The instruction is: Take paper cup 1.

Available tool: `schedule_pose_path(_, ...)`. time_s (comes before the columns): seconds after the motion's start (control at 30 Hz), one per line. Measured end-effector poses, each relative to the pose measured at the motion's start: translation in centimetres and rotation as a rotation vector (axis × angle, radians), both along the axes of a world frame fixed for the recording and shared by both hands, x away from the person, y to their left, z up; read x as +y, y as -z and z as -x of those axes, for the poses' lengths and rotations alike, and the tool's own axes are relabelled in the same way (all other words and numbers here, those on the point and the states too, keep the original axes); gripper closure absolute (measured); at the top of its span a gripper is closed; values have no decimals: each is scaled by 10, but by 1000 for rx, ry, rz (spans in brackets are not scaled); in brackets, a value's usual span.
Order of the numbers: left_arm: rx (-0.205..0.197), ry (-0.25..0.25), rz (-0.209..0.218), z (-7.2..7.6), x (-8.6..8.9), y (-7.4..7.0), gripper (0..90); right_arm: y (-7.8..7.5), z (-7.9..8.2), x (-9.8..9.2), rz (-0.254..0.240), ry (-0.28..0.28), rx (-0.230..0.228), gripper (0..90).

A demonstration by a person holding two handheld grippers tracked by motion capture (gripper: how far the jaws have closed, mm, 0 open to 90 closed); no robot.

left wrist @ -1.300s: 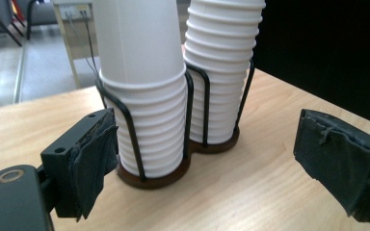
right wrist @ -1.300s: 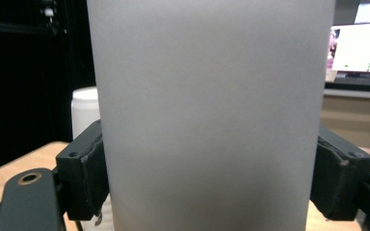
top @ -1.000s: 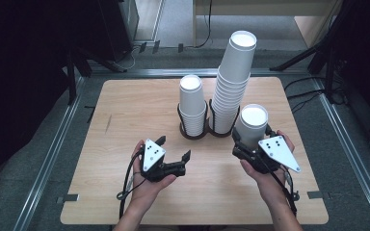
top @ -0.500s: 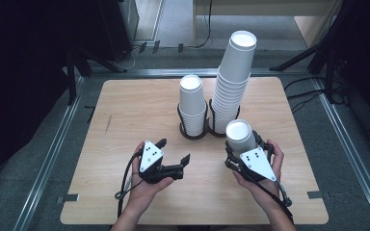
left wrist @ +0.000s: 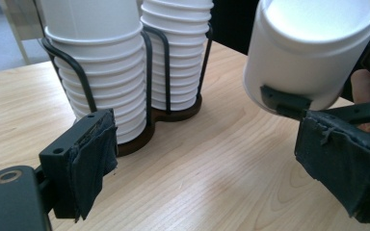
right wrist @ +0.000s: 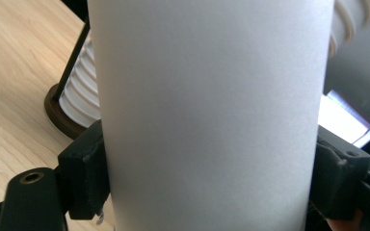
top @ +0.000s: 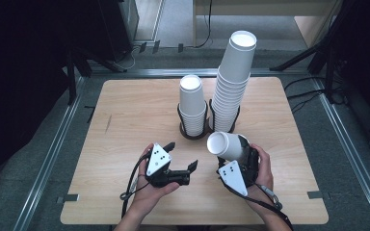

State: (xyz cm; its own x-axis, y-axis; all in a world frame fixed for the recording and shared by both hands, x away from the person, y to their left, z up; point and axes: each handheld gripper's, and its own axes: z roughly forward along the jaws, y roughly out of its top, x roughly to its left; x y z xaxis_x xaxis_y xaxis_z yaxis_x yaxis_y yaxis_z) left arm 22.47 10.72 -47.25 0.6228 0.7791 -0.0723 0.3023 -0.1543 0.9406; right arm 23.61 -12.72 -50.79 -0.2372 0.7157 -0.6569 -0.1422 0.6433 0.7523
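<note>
My right gripper (top: pixel 232 155) is shut on a white paper cup (top: pixel 225 145), which is tilted with its round end up and to the left. Its jaws have just been closing with the cup between them. In the right gripper view the cup (right wrist: pixel 207 110) sits between both black jaws of the right gripper (right wrist: pixel 212 180), which press its sides. My left gripper (top: pixel 180 155) rests low over the table, open and holding nothing. Seen from the left gripper (left wrist: pixel 217 163), the held cup (left wrist: pixel 308 53) hangs at the upper right.
A dark wire holder (top: pixel 193 133) at mid-table carries a short stack of white cups (top: pixel 192 103) and a tall leaning stack (top: pixel 233 82). The wooden table (top: pixel 125 120) has bare surface to the left. Metal rails and cables surround it.
My right hand has come down and toward the left with the cup, and the cup has tipped over to the left. The left hand has stayed put.
</note>
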Motion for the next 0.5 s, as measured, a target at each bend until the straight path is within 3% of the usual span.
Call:
schedule_pose_path(0.13,9,26,-6,0,-3,1,81,4,4,6,97,-36,-52,179)
schedule_pose_path(0.5,10,102,-33,5,-15,6,86,11,11,14,205,-92,-83,184)
